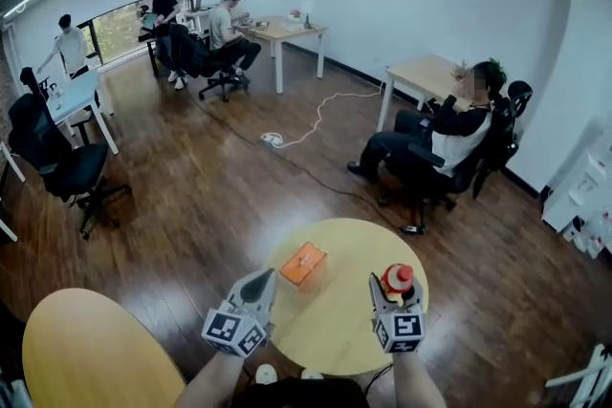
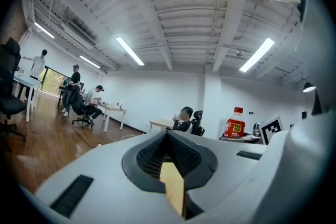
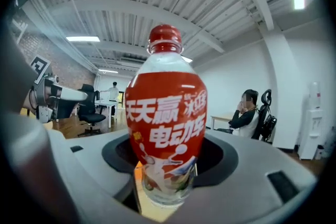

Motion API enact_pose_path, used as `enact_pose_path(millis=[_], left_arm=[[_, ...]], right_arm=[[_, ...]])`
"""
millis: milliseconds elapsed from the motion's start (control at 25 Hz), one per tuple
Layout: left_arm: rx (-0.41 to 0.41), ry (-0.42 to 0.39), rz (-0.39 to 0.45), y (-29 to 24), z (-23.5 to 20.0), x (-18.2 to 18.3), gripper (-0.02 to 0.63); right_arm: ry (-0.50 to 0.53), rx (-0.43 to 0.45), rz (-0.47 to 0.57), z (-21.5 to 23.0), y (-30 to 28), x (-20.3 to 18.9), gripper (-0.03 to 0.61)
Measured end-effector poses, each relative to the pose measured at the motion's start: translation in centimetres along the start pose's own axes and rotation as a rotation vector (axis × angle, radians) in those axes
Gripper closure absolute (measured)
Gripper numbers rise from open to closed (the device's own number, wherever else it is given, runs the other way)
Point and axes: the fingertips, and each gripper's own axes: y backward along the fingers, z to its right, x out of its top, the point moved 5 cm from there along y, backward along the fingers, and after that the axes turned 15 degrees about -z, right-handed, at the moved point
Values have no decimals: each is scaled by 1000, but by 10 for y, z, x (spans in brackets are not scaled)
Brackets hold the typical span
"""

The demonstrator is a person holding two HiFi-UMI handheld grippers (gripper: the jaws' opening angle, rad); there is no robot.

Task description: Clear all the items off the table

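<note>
A round yellow table (image 1: 335,330) stands just in front of me. An orange box (image 1: 303,265) lies on its far left part. A clear bottle (image 1: 398,276) with a red cap and red label stands upright at the table's right side, between the jaws of my right gripper (image 1: 397,286). In the right gripper view the bottle (image 3: 165,113) fills the gap of that gripper (image 3: 165,168), which is shut on its lower body. My left gripper (image 1: 261,280) is shut and empty, pointing at the table's left edge near the box. The left gripper view shows the gripper (image 2: 168,136) and the bottle (image 2: 234,123) off to the right.
A second yellow round table (image 1: 96,349) sits at the lower left. A person sits in an office chair (image 1: 449,143) beyond the table beside a small desk (image 1: 430,72). A black chair (image 1: 67,167) stands at left. A white cable (image 1: 320,115) runs over the wooden floor.
</note>
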Motion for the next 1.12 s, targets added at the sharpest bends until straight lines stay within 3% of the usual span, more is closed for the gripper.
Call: enact_pose_path(millis=[200,520,920,1120], left_arm=[[-65,2,-118,-22,10,-26,612],[-81,44,-268,-51,4,-79,612],[-87,80,-389,-67,15,-123,612],[-87,83,-412,-70,19,-134,612]], right_arm=[[-62,-45,-90,11,-1,-35,304],[-98,-47,-168,19,-37,-99,304],[-163,-37,-233,22,-66,-150,304],[-112,-6,-199,12,-58,-159,304]])
